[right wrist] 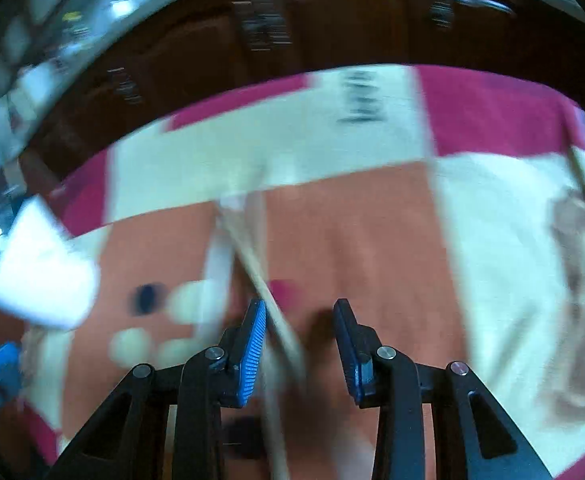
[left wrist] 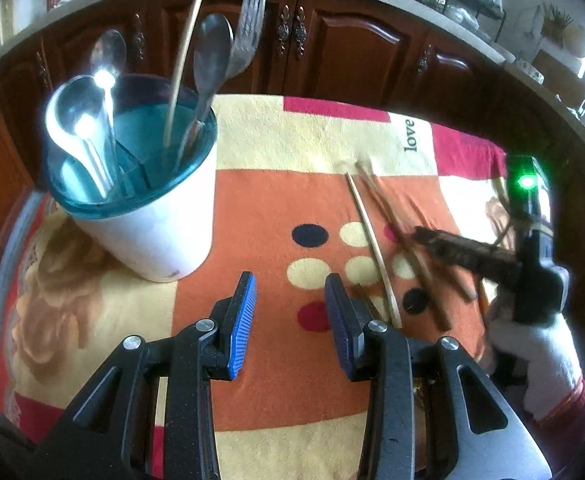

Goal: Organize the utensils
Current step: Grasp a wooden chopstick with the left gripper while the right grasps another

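A white utensil holder (left wrist: 148, 232) with a teal inside stands on the patterned cloth (left wrist: 276, 200). It holds spoons (left wrist: 80, 116), a fork (left wrist: 248, 28) and one pale chopstick (left wrist: 184, 56). Several loose chopsticks (left wrist: 372, 240) lie on the cloth to its right. My left gripper (left wrist: 290, 292) hangs open over the cloth beside the holder, with nothing between its fingers. In the blurred right wrist view my right gripper (right wrist: 298, 312) is open low over the chopsticks. One chopstick (right wrist: 268, 300) runs between its jaws close to the left pad, and I see no pad pressing on it.
A gloved hand (left wrist: 540, 360) holds the right gripper's body (left wrist: 532, 240) at the cloth's right side. Dark wooden cabinets (left wrist: 352, 48) run behind the table under a cluttered countertop (left wrist: 452, 4). The holder (right wrist: 40, 276) appears as a white blur at the left.
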`<state>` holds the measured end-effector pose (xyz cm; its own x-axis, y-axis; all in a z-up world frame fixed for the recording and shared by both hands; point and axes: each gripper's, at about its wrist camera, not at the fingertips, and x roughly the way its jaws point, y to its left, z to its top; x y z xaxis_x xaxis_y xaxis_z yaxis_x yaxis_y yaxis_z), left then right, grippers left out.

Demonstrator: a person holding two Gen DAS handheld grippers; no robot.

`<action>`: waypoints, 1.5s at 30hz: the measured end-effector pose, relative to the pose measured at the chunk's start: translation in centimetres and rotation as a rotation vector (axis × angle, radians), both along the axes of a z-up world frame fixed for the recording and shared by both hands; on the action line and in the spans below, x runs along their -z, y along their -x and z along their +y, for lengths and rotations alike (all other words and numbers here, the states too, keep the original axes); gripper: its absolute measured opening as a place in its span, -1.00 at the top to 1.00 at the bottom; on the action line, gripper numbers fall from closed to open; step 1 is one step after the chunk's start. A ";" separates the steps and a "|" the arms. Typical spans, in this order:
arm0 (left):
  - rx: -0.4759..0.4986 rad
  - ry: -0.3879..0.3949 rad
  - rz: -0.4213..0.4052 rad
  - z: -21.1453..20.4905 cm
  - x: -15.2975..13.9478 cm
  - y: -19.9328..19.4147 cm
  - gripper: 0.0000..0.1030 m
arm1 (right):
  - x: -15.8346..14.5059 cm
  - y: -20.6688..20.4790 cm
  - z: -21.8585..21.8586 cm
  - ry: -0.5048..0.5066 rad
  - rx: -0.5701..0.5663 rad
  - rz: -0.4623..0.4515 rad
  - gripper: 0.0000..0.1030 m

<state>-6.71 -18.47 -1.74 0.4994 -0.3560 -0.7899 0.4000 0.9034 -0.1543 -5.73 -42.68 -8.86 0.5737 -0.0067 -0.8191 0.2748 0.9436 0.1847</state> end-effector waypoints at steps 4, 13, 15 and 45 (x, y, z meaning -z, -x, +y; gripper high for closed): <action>0.017 0.001 0.010 -1.0 0.4 0.0 0.32 | -0.5 1.9 -4.0 -0.116 0.094 -0.052 0.36; 0.061 0.042 0.053 -4.7 0.6 -1.7 0.32 | -2.4 0.7 -2.9 -0.079 -0.071 -0.095 0.36; 0.072 0.045 0.060 -5.6 0.7 -2.1 0.32 | -2.2 -0.4 -2.1 -0.039 -0.110 -0.081 0.36; 0.066 -0.026 0.204 -12.8 5.7 -11.4 0.90 | -0.9 -7.9 -3.7 -0.023 -0.305 -0.026 0.89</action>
<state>4.71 -31.25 -7.40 0.3049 -0.3609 -0.8813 0.4214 0.8810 -0.2150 2.21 -46.43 -7.98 0.5673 0.1874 -0.8019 -0.0258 0.9773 0.2101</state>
